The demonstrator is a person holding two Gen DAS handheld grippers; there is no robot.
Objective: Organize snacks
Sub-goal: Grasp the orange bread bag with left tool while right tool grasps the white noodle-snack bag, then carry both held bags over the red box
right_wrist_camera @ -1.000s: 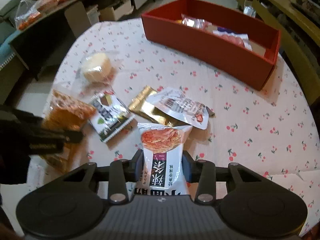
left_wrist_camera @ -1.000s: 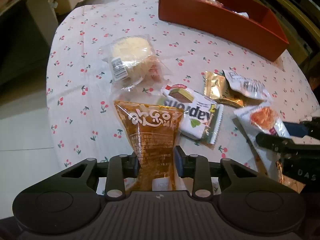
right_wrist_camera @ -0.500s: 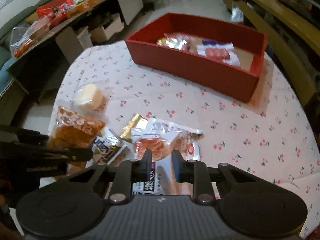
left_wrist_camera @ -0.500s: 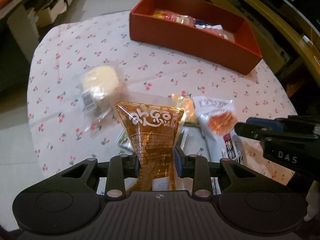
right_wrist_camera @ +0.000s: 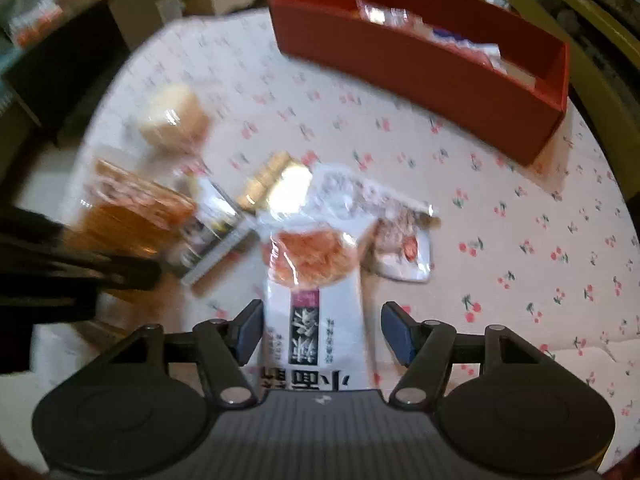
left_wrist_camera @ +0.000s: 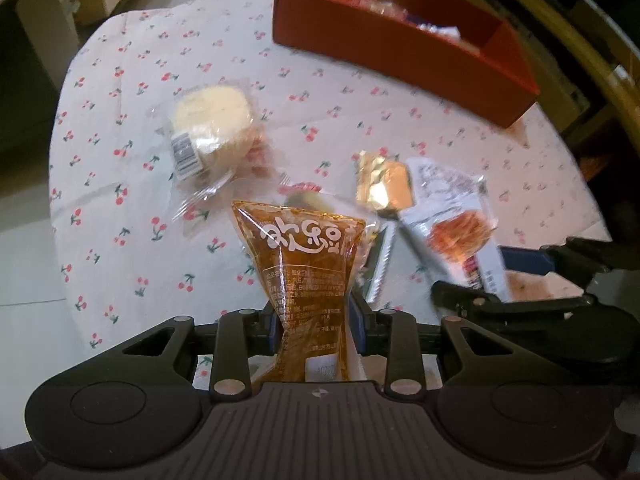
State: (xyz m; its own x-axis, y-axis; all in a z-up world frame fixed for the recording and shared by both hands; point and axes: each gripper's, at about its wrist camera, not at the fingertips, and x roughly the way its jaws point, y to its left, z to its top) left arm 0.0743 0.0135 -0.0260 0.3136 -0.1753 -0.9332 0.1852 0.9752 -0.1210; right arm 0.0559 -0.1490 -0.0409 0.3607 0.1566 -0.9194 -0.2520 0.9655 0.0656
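Note:
My left gripper [left_wrist_camera: 316,326] is shut on an orange snack bag [left_wrist_camera: 306,256] with white lettering and holds it above the table. My right gripper [right_wrist_camera: 322,330] is open; a white packet with an orange picture [right_wrist_camera: 314,280] lies between its jaws, the right jaw clearly apart from it. That white packet also shows in the left wrist view [left_wrist_camera: 460,236]. The red box [left_wrist_camera: 400,40] with several snacks inside stands at the far side of the table; it also shows in the right wrist view [right_wrist_camera: 424,68].
On the cherry-print tablecloth [left_wrist_camera: 132,184] lie a clear-wrapped round cake [left_wrist_camera: 212,120], a gold packet [left_wrist_camera: 384,184], a dark-and-white packet [right_wrist_camera: 212,232] and another white packet [right_wrist_camera: 400,240]. Shelves and boxes stand beyond the table's far left edge.
My right gripper has opened; the white packet it gripped now lies loose between its jaws. Both grippers have dropped closer to the table. The left one still grips the orange bag.

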